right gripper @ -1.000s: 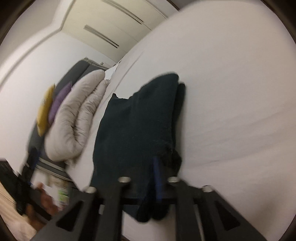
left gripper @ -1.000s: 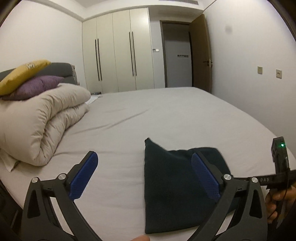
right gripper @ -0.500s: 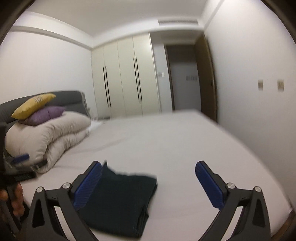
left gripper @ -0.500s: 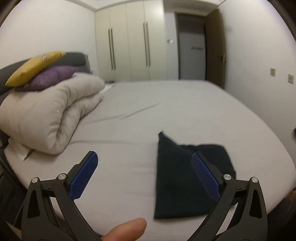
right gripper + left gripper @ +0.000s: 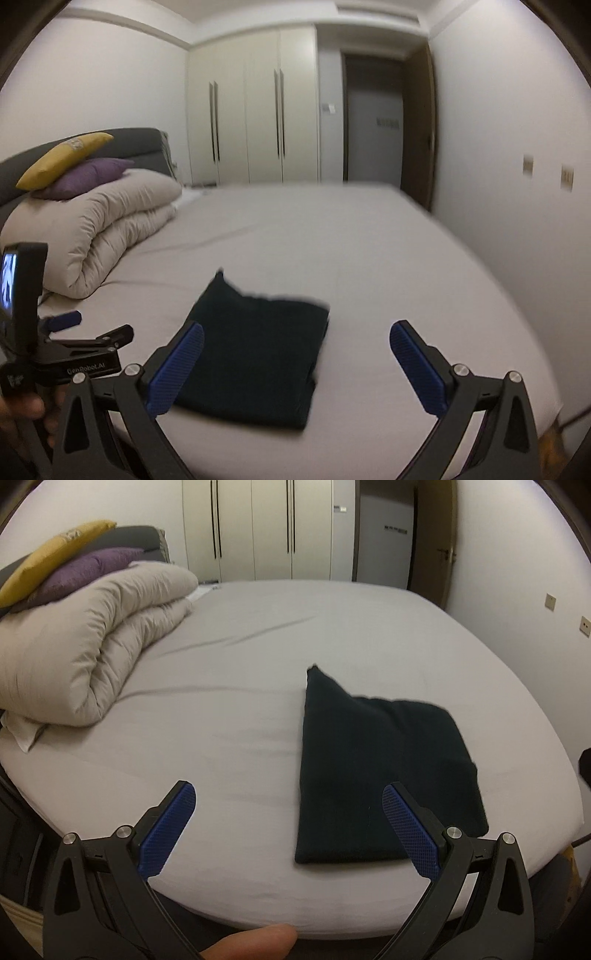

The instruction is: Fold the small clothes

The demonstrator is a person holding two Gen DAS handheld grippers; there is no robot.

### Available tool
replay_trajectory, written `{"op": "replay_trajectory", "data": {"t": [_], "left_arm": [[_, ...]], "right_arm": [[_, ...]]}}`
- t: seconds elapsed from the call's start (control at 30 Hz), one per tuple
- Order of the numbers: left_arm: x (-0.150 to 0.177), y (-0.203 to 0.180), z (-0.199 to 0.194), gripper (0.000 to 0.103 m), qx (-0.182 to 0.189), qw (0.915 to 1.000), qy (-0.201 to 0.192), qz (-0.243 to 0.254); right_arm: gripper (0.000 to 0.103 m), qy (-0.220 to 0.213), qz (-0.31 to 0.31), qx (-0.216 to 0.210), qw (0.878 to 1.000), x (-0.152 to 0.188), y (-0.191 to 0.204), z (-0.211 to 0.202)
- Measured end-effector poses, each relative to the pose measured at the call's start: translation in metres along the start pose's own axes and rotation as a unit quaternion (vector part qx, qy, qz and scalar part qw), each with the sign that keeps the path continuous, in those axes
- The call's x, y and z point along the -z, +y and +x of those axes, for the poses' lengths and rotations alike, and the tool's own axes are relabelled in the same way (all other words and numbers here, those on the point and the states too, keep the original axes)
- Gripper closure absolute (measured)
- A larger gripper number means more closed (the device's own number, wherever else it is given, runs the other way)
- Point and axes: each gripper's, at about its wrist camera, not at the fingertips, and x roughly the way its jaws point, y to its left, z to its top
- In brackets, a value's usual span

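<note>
Dark cloth folded flat, ahead of both grippers' spread fingers, nothing held. Next: maybe tidy far corner.

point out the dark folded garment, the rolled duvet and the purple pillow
dark folded garment (image 5: 384, 775): left wrist view, middle of its top layer.
rolled duvet (image 5: 85, 646): left wrist view, upper side of the roll.
purple pillow (image 5: 88, 175): right wrist view, middle of its visible face.

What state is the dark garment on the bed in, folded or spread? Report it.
Folded. The dark garment lies as a compact rectangle on the bed, layered edges visible along its right side, one corner sticking up at the back.
</note>
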Motion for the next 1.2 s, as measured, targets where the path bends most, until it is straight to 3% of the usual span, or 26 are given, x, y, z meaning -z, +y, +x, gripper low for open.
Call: {"op": "replay_trajectory", "data": {"t": [0.17,0.27,0.77,1.2], "left_arm": [[0.011,-0.002,0.021,0.0,0.004,0.9995,0.031,0.001],[0.015,-0.003,0.027,0.0,0.002,0.9994,0.035,0.002],[0.02,-0.006,0.034,0.0,0.007,0.9993,0.037,0.005],[0.019,-0.005,0.038,0.0,0.01,0.9991,0.041,0.002]], "right_arm": [[0.0,0.065,0.047,0.002,0.997,0.015,-0.009,0.027],[0.0,0.078,0.055,0.004,0.995,0.023,-0.006,0.032],[0.0,0.085,0.002,0.015,0.996,0.033,0.012,0.034],[0.0,0.089,0.0,0.016,0.996,0.034,0.012,0.037]]}}
